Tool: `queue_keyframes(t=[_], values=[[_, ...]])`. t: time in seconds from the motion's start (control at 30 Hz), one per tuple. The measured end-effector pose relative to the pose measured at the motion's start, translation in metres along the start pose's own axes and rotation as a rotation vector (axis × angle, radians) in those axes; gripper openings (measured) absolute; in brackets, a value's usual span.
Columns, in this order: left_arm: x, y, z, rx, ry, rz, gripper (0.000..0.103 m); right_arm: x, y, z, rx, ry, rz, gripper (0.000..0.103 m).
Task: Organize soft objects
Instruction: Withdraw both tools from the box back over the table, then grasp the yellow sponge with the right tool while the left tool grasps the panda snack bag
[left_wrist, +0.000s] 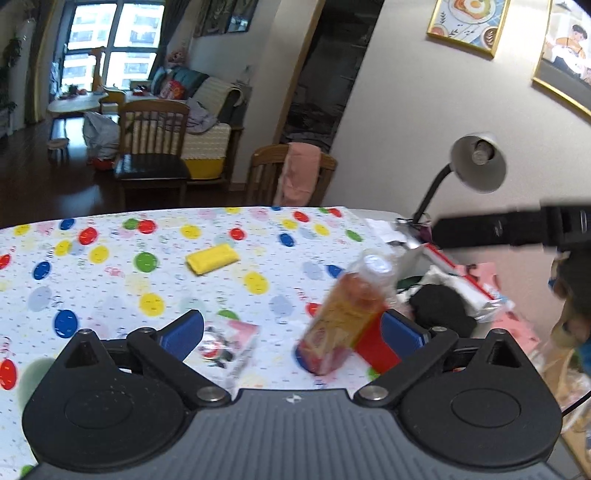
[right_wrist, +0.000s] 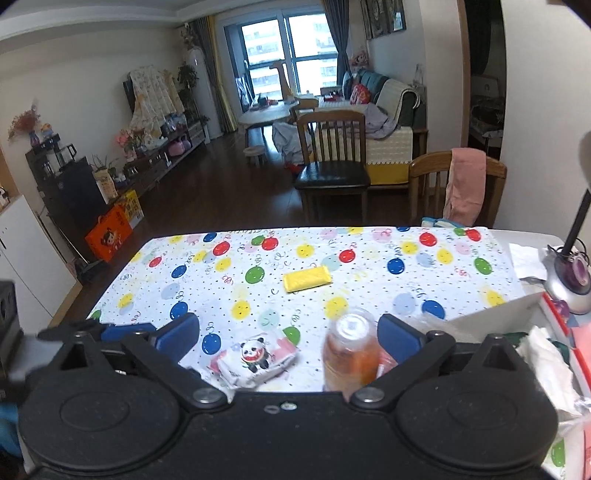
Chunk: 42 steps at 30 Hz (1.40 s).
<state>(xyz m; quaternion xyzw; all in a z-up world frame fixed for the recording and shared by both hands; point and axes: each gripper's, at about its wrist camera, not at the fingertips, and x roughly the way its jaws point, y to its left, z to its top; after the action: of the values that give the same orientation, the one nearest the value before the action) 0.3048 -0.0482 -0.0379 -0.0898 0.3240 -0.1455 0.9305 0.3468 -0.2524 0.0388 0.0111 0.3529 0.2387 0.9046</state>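
A yellow sponge (left_wrist: 211, 259) (right_wrist: 306, 278) lies mid-table on the balloon-print cloth (left_wrist: 110, 280). Nearer to me, a soft tissue packet with a panda print (left_wrist: 225, 343) (right_wrist: 255, 360) lies flat. Beside it stands an orange-filled clear bottle (left_wrist: 347, 317) (right_wrist: 351, 354). My left gripper (left_wrist: 293, 332) is open over the packet and bottle, and the bottle stands close to its right finger. My right gripper (right_wrist: 290, 336) is open above the same two things, and its pads touch neither. At that view's left edge one of the left gripper's fingers (right_wrist: 125, 329) shows.
An open box (left_wrist: 461, 269) at the table's right holds a black soft item (left_wrist: 443, 310) and white cloth (right_wrist: 546, 362). A desk lamp (left_wrist: 476, 162) stands behind it. Beyond the far edge are two wooden chairs (right_wrist: 332, 147), one draped with a pink towel (right_wrist: 463, 181).
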Motion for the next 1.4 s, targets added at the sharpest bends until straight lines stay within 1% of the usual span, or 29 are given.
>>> queue_keyframes(t=[0.1, 0.2, 0.27, 0.33, 0.43, 0.5, 0.6, 0.67, 0.73, 0.83, 0.9, 1.07, 1.23, 1.4], values=[[0.008, 0.013, -0.007, 0.003, -0.004, 0.019, 0.103, 0.024, 0.010, 0.010, 0.015, 0.033, -0.004, 0.103], [0.020, 0.027, -0.013, -0.010, 0.010, 0.015, 0.103, 0.050, 0.018, 0.016, 0.037, 0.083, -0.005, 0.103], [0.027, 0.035, -0.018, -0.008, 0.006, 0.027, 0.103, 0.067, 0.022, 0.021, 0.046, 0.117, -0.004, 0.103], [0.035, 0.041, -0.021, -0.002, 0.007, 0.038, 0.103, 0.085, 0.026, 0.026, 0.054, 0.136, -0.022, 0.103], [0.049, 0.049, -0.026, -0.003, 0.022, 0.021, 0.103, 0.110, 0.031, 0.031, 0.076, 0.163, -0.038, 0.103], [0.058, 0.053, -0.028, 0.001, 0.035, 0.030, 0.103, 0.128, 0.032, 0.035, 0.098, 0.181, -0.050, 0.103], [0.070, 0.056, -0.031, 0.025, 0.048, 0.037, 0.103, 0.152, 0.033, 0.040, 0.117, 0.204, -0.069, 0.103], [0.077, 0.055, -0.033, 0.060, 0.061, 0.042, 0.103, 0.170, 0.033, 0.045, 0.123, 0.219, -0.084, 0.103], [0.086, 0.053, -0.035, 0.103, 0.075, 0.060, 0.103, 0.186, 0.032, 0.049, 0.132, 0.232, -0.104, 0.103], [0.096, 0.053, -0.038, 0.132, 0.084, 0.040, 0.103, 0.212, 0.028, 0.054, 0.146, 0.260, -0.132, 0.103], [0.105, 0.053, -0.039, 0.141, 0.094, 0.046, 0.103, 0.228, 0.025, 0.056, 0.159, 0.274, -0.152, 0.103], [0.128, 0.060, -0.042, 0.122, 0.142, 0.060, 0.103, 0.270, 0.010, 0.063, 0.218, 0.302, -0.206, 0.102], [0.140, 0.060, -0.046, 0.142, 0.154, 0.069, 0.103, 0.311, -0.006, 0.067, 0.278, 0.319, -0.266, 0.101], [0.150, 0.064, -0.048, 0.126, 0.171, 0.065, 0.103, 0.346, -0.022, 0.065, 0.363, 0.347, -0.299, 0.099]])
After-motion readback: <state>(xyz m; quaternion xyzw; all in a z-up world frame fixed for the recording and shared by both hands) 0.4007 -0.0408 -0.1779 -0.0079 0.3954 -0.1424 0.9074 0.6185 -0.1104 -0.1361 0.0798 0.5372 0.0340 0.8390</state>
